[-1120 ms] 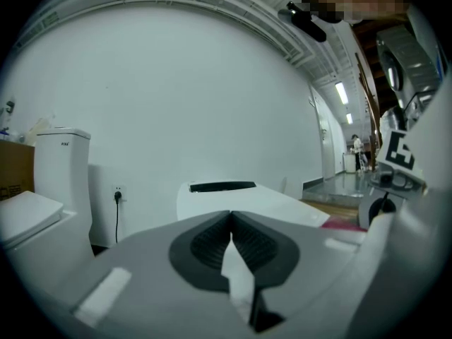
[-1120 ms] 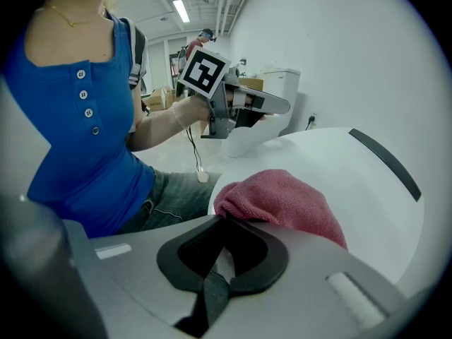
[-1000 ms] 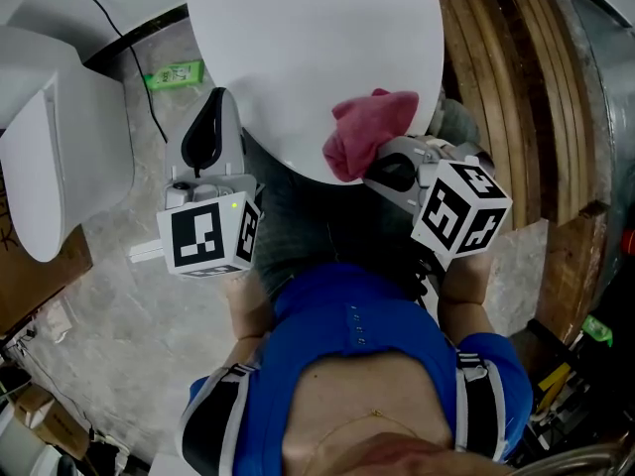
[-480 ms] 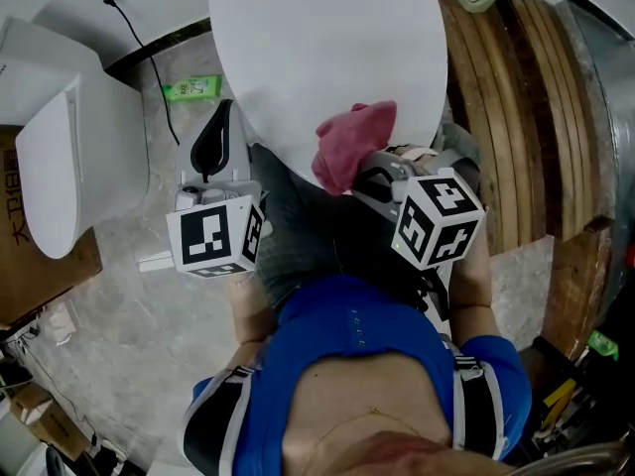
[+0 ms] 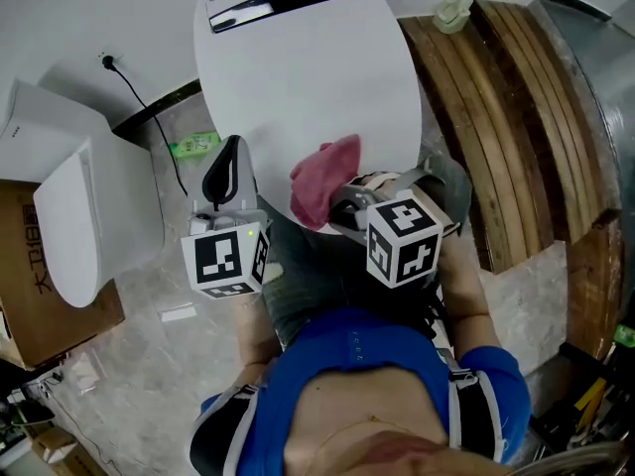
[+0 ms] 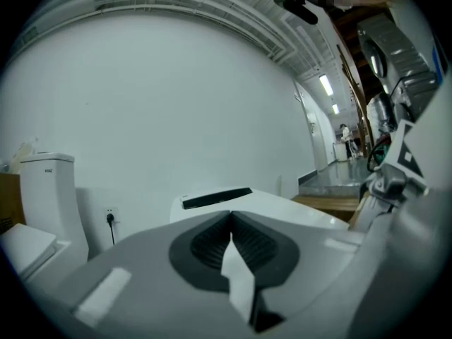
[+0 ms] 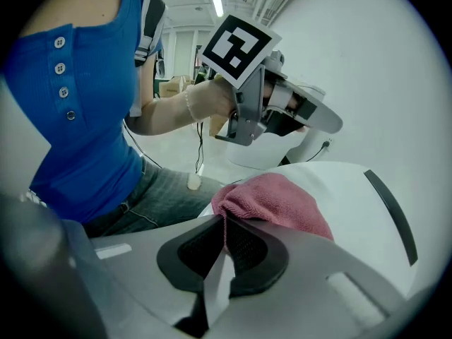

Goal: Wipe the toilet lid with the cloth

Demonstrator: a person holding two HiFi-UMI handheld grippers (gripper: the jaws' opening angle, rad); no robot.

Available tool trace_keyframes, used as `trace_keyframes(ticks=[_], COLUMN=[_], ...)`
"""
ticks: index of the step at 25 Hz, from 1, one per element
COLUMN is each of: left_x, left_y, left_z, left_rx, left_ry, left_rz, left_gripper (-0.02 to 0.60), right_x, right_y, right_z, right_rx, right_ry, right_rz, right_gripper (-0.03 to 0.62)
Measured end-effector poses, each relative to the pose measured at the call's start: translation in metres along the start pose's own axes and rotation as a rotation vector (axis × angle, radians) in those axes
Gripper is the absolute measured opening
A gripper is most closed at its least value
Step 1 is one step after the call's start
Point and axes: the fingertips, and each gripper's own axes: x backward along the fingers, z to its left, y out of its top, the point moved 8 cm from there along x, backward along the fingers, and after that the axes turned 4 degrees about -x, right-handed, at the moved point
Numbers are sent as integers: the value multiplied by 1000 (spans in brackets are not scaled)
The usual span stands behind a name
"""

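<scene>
Nearest the person, the right hand-held gripper [image 5: 335, 198] is seen clamped on a bunched pink cloth [image 5: 321, 178], which is laid on the near rim of the toilet lid [image 5: 308, 77]. Just off the lid's near left edge, the left hand-held gripper [image 5: 228, 157] is held with jaws together and nothing between them. Wiping is judged to be under way. How much is done cannot be told from the plain white lid, and nearly its whole length lies beyond the cloth. The lid's long axis runs away from the person, toward the dark strip [image 5: 283, 3] at its far end.
</scene>
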Motion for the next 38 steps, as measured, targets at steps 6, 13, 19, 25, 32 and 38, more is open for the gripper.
trace_keyframes(ticks=[6,13,19,25,32,38], left_x=[-21,-54,-100,-112,-52,30], left_y=[-6,1,34,125,340,496], left_z=[-12,-15,-22,-19,-1,15], left_rx=[0,10,39,82,101,141], left_ry=[-15,-14,33,126,71,19], left_rz=[35,33,98,143,142,116], left_gripper=[2,2,1,1,2,2], right_x=[-7,0,48,156,341,484], right_y=[6,-13,-35,-6,120,229], right_z=[-21,-75,-139,-195,-217,-187], right_rx=[13,-20,-211,-319,-503,-582], right_ry=[-25,-181,-329,-537,-594,-659], right_rz=[-70,-201,-477,-578,-760,-751], right_gripper=[11,11,11,11,11,11])
